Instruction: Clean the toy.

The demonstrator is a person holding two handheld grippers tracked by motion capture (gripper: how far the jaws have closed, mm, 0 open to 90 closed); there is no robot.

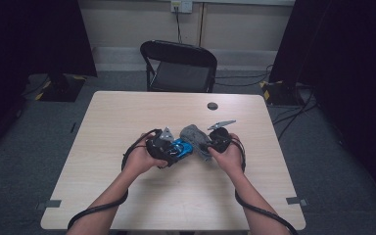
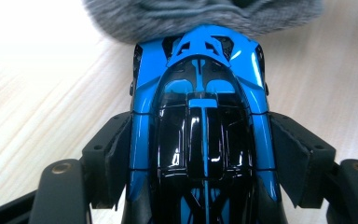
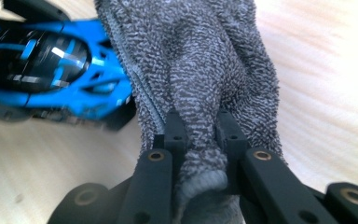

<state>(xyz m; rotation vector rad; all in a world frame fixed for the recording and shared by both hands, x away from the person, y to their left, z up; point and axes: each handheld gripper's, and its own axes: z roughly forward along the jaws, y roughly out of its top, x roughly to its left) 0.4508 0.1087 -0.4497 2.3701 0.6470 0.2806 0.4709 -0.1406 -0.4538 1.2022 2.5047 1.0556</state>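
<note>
A blue and black toy car (image 2: 200, 116) sits between the jaws of my left gripper (image 2: 200, 158), whose pads press on both its sides. In the high view the left gripper (image 1: 176, 149) holds the car (image 1: 181, 148) just over the middle of the wooden table (image 1: 127, 112). My right gripper (image 3: 200, 135) is shut on a bunched grey towel (image 3: 200, 60). The towel (image 1: 194, 134) hangs against the car's far end, touching it. In the right gripper view the car (image 3: 60, 70) lies at the upper left beside the towel.
A small dark round spot (image 1: 212, 105) lies on the table toward its far edge. A black folding chair (image 1: 178, 66) stands behind the table. Cables trail from both grippers over the table's near edge.
</note>
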